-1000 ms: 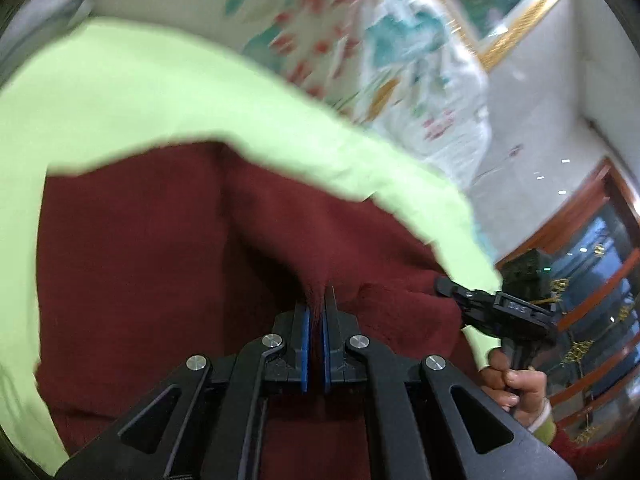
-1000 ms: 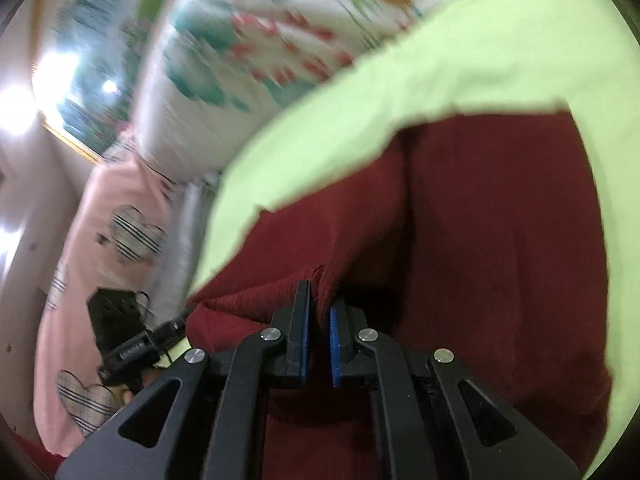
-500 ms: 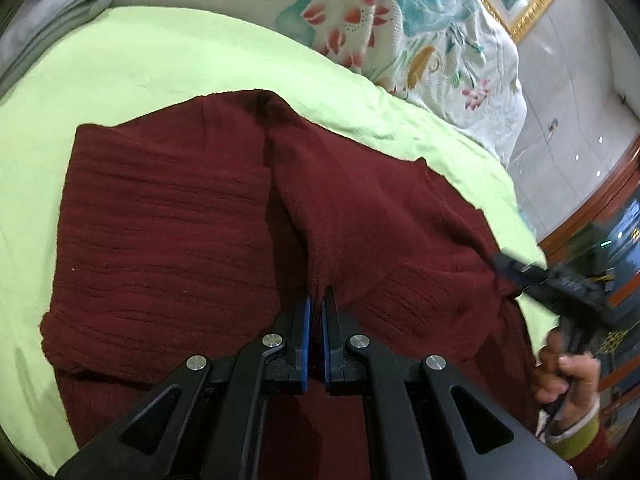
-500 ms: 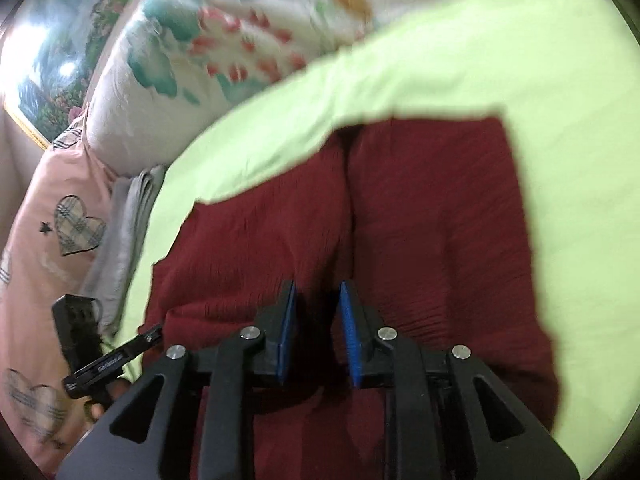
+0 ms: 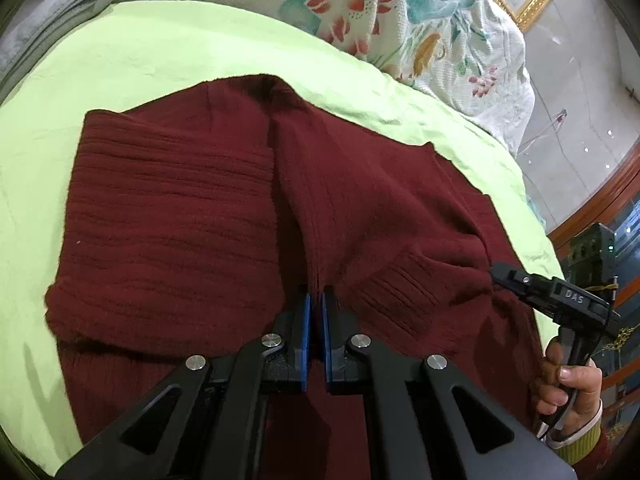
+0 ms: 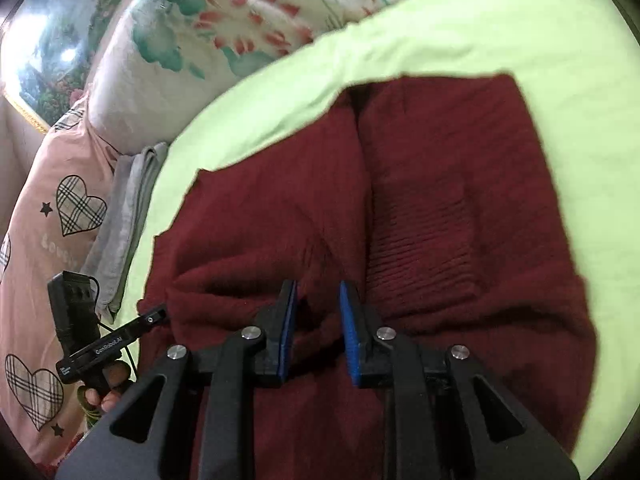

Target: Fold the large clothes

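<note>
Your left tongs [image 5: 315, 304] are clenched on a pinch of the dark red sweater [image 5: 172, 216], the blue pads pressed together with a ridge of knit rising between them. Your right tongs [image 6: 318, 300] are released: the blue pads stand apart over the knit and grip nothing.

The sweater lies spread on the light green sheet [image 5: 160, 52] of the bed, its folded halves meeting in a crease that runs away from you toward the far edge. In the left wrist view the right tongs [image 5: 498, 274] touch the sweater's edge near the bed's right edge, with your right hand [image 5: 568, 384] on the handle.

A floral quilt [image 5: 420, 20] is bunched along the far edge, a folded grey cloth [image 6: 124, 216] lies at the far left corner, and a pink heart-print cover [image 6: 52, 216] sits beside it.
</note>
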